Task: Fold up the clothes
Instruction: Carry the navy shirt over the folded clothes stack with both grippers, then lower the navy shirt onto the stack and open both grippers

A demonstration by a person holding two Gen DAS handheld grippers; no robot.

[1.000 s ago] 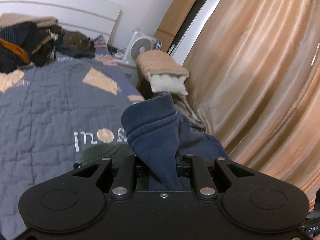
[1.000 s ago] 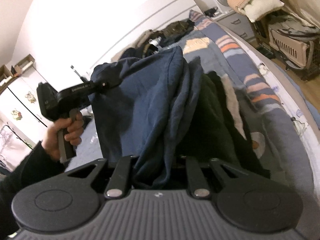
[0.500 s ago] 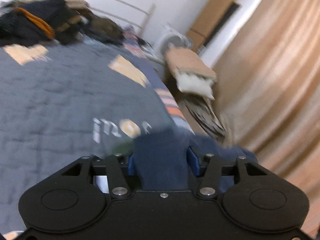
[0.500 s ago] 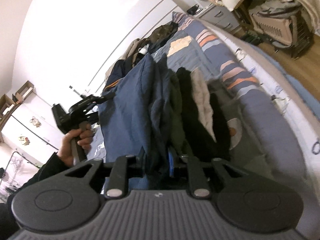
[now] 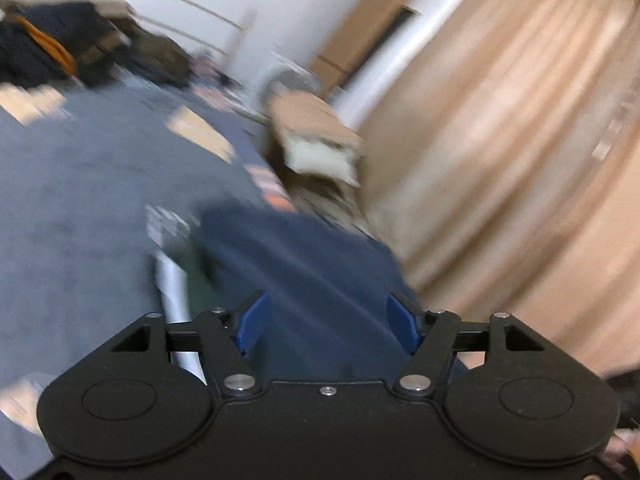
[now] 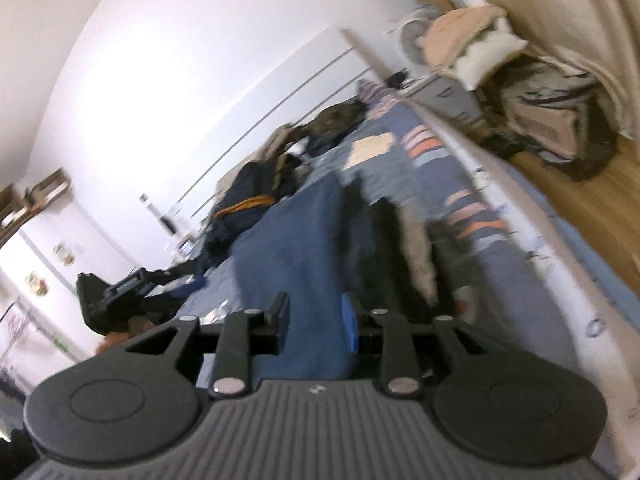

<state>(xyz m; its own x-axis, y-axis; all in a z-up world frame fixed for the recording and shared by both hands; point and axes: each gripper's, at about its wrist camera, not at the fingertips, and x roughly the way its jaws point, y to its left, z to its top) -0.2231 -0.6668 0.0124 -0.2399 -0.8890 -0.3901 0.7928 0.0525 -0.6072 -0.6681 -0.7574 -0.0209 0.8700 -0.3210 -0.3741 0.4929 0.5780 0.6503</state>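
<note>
A navy blue garment (image 5: 304, 280) lies spread low on the grey quilted bed (image 5: 80, 208). In the left wrist view it passes between the blue pads of my left gripper (image 5: 328, 320), whose jaws stand wide apart. In the right wrist view the same navy garment (image 6: 296, 248) runs forward between the jaws of my right gripper (image 6: 314, 320), which also stand apart. The left gripper (image 6: 120, 296) shows at the far left of that view, low beside the cloth. Both views are motion-blurred.
Dark and beige clothes (image 6: 404, 240) lie to the right of the navy garment. A heap of clothes (image 5: 60, 48) sits at the headboard. A fan (image 6: 412, 36), pillows (image 5: 320, 148) and peach curtains (image 5: 520, 140) stand beside the bed.
Both grippers have gone from shut on the raised navy garment to open. The garment has dropped and now lies low and flat on the bed. Both hands moved down fast.
</note>
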